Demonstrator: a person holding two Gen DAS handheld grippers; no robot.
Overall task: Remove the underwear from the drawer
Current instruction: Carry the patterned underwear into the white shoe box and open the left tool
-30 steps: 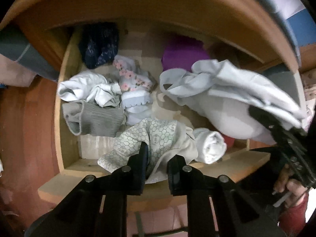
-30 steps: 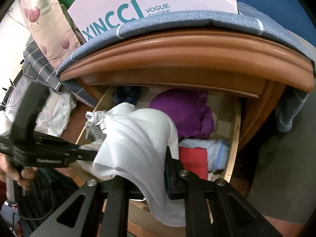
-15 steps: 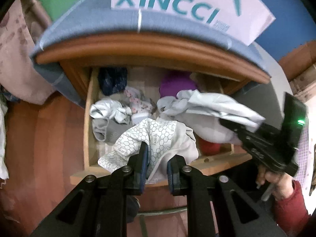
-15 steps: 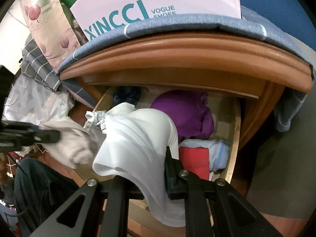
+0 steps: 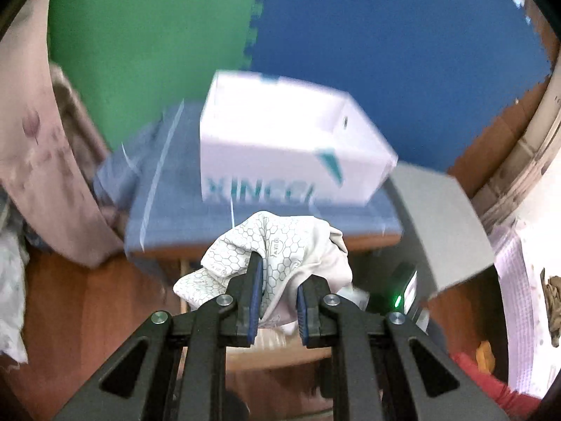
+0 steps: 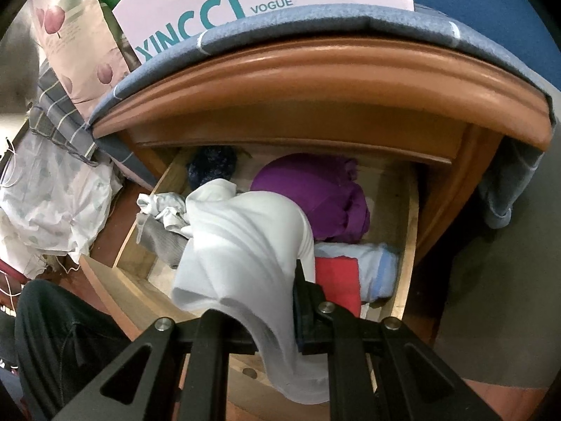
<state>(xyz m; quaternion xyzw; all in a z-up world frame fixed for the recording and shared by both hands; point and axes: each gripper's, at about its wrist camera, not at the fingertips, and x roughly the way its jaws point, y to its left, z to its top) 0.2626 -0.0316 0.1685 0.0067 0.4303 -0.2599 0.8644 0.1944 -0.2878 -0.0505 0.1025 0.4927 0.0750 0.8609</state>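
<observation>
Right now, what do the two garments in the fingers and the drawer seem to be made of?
Honeycomb-print garment: thin soft knit, probably cotton, matte; it crumples in limp folds. White garment: smooth stretchy knit, faint sheen; it drapes over the fingers. Drawer: pale unfinished wood inside, with visible grain; the cabinet top looks like varnished reddish wood, glossy.

We are in a home bedroom: ahead of the tongs a wooden nightstand [image 6: 315, 80] with an open clothes drawer [image 6: 408, 231], a shoebox [image 5: 280, 154] on top, floral bedding [image 6: 66, 38] left.

Box [image 5: 280, 147] on cabinet top [image 6: 315, 80]; drawer [image 6: 408, 210] below.
</observation>
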